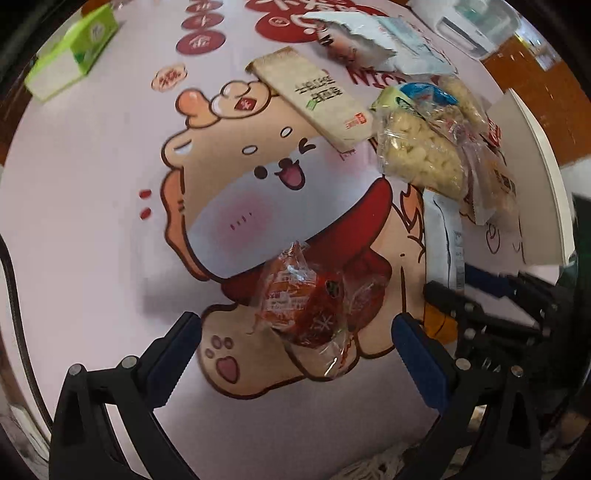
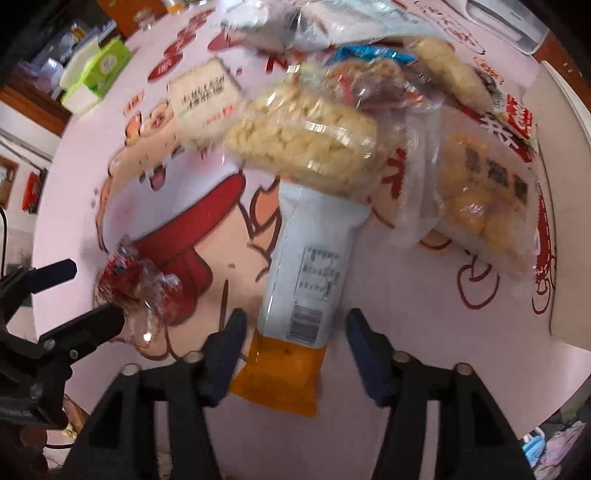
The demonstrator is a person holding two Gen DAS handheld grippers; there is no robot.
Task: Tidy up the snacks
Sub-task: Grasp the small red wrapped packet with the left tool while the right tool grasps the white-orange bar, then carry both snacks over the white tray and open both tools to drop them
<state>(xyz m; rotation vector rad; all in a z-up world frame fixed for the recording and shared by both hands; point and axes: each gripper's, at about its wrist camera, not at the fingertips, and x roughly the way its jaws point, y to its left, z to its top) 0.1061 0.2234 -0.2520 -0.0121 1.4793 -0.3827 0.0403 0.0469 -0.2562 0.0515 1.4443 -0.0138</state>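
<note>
A red snack in clear wrap (image 1: 314, 306) lies on the cartoon tablecloth between the fingers of my open left gripper (image 1: 295, 347); it also shows in the right wrist view (image 2: 140, 288), touching the left gripper's near finger. My open right gripper (image 2: 295, 350) straddles the orange end of a long white-and-orange pouch (image 2: 299, 288), without closing on it. The pouch's far end lies under a clear bag of puffed corn (image 2: 303, 140). The right gripper (image 1: 491, 306) shows at the right edge of the left wrist view.
A flat beige packet (image 1: 314, 99), a yellow snack bag (image 2: 487, 192) and several more packets lie in a pile at the back right. A green tissue box (image 1: 74, 51) stands at the far left. A white appliance (image 1: 476, 26) sits at the far right.
</note>
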